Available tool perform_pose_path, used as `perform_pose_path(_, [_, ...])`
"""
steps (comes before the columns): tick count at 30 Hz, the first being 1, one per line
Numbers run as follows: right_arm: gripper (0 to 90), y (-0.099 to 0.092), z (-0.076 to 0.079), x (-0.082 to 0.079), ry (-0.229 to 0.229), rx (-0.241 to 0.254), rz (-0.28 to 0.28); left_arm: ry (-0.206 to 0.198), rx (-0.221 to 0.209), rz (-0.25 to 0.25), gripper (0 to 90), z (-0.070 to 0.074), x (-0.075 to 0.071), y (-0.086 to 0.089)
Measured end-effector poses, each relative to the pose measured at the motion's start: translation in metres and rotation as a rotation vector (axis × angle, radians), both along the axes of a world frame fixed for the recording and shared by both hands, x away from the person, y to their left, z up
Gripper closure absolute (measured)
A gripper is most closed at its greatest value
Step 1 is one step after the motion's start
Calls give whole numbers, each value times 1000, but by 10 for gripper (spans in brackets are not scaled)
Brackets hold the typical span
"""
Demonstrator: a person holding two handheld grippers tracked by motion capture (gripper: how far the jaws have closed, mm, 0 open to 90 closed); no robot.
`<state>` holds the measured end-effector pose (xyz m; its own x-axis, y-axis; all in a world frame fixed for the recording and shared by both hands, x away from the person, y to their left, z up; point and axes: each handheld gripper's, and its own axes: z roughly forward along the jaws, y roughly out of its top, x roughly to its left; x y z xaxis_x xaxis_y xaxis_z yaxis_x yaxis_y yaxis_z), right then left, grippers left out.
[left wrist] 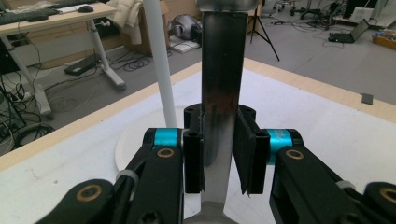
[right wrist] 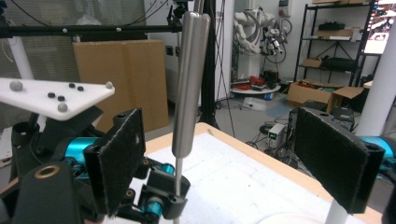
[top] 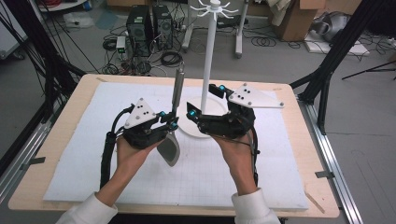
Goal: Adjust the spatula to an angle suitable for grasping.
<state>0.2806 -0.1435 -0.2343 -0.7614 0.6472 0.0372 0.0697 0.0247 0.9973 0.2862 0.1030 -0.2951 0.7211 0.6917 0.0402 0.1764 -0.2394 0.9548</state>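
Note:
A metal spatula stands upright, its round handle (top: 178,88) pointing up and its flat blade (top: 169,149) hanging just over the white mat. My left gripper (top: 170,122) is shut on the flat shank (left wrist: 223,70) of the spatula, both pads pressing its sides, left gripper (left wrist: 219,154). My right gripper (top: 205,100) is open, its pads wide apart with nothing between them. In the right gripper view, the right gripper (right wrist: 233,154) faces the spatula handle (right wrist: 189,84), which stands farther off beyond the gap. The left gripper (right wrist: 163,189) holds it below.
A white hanging stand rises at the table's middle: round base (top: 189,128), tall pole (top: 208,60), ring of hooks (top: 214,8) on top. The pole (right wrist: 385,84) stands close beside my right gripper's outer pad. A white gridded mat (top: 93,154) covers the wooden table (top: 51,154).

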Motion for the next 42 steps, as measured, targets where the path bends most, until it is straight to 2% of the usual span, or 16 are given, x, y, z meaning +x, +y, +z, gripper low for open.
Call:
perform_pose_path(9, [203,8,6,2,11,40,-6,-21,5,18,745,-2,-3,-6])
perform_pose_path(17, [330,14,9,0,11,64,-31,-35,7,18,745,-3,-5,-10])
perform_pose_path(25, [394,23,11,1,23,71,-28,-41,4,19,745,-3,-5,-12])
perform_pose_path(32, [478,25,12,0,21,88,-62,-45,-5,19,745,-3,-6,-12])
perform_pose_path(38, [514,27,14,0,30,97,-68,-50,1,21,745,-3,-7,-13])
perform_pose_path(42, [555,30,16,0,30,100,-70,-51,-10,20,745,-3,-7,-14])
